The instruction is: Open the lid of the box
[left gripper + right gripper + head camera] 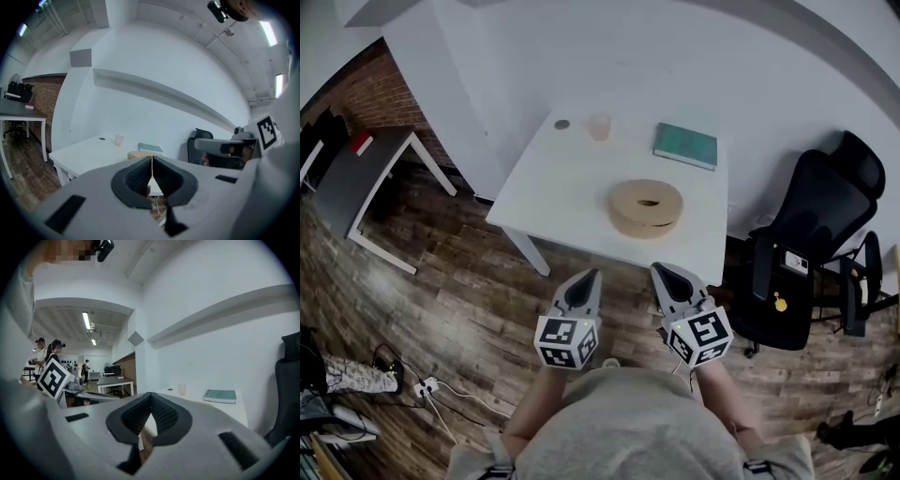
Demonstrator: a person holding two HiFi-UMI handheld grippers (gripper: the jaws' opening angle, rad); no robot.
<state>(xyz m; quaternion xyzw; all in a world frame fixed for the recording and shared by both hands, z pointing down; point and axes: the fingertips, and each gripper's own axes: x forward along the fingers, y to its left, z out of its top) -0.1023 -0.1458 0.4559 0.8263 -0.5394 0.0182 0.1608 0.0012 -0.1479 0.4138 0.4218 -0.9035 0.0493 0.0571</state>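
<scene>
From the head view, the round tan box sits on the white table, lid on, towards the near edge, with a teal book behind it by the wall and a pale cup off to the back left. The left gripper and right gripper hang side by side close to the person's body, over the wooden floor, well short of the table. A black office chair stands to the right. Over to the left gripper view: jaws clenched tight, nothing between them, and a sliver of the box peeks just above the gripper, with the book and cup beyond. Now the right gripper view: jaws pressed together on nothing at all, with the book and cup ahead on the table.
</scene>
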